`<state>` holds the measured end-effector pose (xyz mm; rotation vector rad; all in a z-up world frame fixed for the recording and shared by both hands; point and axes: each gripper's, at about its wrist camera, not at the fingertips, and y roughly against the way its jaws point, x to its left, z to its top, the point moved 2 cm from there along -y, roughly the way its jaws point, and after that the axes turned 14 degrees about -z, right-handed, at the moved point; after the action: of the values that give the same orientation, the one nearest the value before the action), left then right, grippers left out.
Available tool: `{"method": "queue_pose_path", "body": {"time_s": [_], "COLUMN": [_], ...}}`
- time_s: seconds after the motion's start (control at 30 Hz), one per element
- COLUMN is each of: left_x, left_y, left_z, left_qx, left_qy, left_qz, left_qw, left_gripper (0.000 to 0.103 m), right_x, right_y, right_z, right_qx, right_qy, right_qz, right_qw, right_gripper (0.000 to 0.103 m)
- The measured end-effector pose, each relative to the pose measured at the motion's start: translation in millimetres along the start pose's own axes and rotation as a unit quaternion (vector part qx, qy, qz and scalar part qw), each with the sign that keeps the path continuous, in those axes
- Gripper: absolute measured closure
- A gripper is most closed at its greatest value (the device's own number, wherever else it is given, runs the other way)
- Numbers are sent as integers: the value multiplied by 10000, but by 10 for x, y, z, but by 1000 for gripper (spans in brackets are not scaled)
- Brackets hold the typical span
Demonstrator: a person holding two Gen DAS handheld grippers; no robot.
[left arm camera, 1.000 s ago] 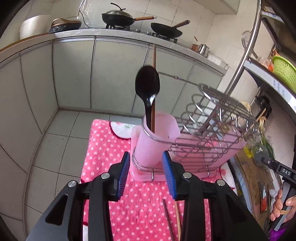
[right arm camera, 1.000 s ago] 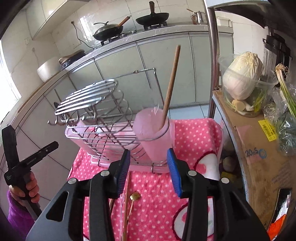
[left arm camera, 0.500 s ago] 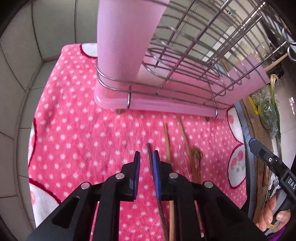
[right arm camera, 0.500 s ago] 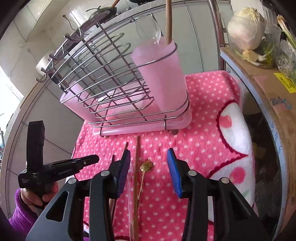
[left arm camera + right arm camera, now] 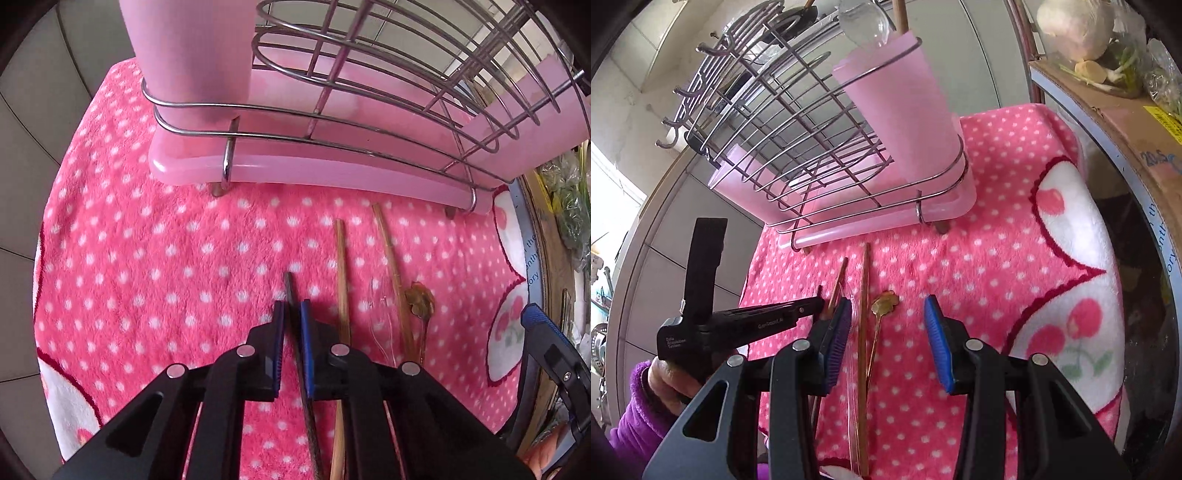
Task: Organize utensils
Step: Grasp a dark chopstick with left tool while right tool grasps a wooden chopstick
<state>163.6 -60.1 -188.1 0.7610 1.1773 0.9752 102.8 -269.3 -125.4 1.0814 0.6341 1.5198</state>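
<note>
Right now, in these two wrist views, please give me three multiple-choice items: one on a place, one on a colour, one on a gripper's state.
1. Where does the gold spoon lie?
A. in the pink cup
B. on the blanket, in front of the rack
C. on the cardboard box

2. What colour is the blanket?
A. pink with white dots
B. plain green
C. blue striped

3. How is the left gripper?
A. wide open
B. shut on a dark chopstick
C. holding the spoon

Answers:
1 B, it rests flat before the rack.
2 A, dots cover it.
3 B, the pads have just closed on the dark chopstick.
</note>
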Motion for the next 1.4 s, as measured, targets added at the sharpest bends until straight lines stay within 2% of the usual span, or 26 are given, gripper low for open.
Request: {"method": "queue_pose_path", "body": {"time_s": [0.1,0.23,0.3,0.43,0.67,0.87,0.93,0.97,1.03,1.17,1.27,1.4], "left_x": [-84,8,73,314,658,657,643,650,666,644,585,587], "left_y": [-58,104,220,389,415,323,282,271,235,200,168,253], "left_z": [-43,-115,-138,-161,-219,-157,-113,-98,-50,49,83,40], "left_qx": [-123,-314,-433,-542,-445,-320,-297,-289,-252,-129,-192,-414], "left_qy": [-199,-102,-131,112,354,263,280,301,377,303,130,248], "left_qz": [122,-19,-46,-170,-175,-276,-297,-320,-343,-292,-211,-433], "left_qw": [9997,9995,9990,9983,9982,9988,9987,9986,9984,9990,9995,9979], "left_gripper": [97,99,99,99,99,99,99,99,98,97,99,100], "right_x": [12,25,53,224,598,745,775,790,804,683,608,501], "right_y": [-82,-194,-242,-387,-793,-1052,-1101,-1097,-1081,-897,-681,-375], "right_z": [-9,-8,11,97,292,340,314,306,281,219,185,159], "right_qx": [160,385,454,567,752,884,842,789,714,560,313,4], "right_qy": [-37,-177,-215,-123,368,660,722,776,833,603,504,333], "right_qz": [67,236,287,285,-327,-837,-989,-1057,-1063,-791,-659,-422], "right_qw": [9998,9988,9983,9979,9960,9904,9889,9882,9883,9935,9961,9986], "right_gripper": [72,77,77,77,77,78,84,86,97,97,98,98]}}
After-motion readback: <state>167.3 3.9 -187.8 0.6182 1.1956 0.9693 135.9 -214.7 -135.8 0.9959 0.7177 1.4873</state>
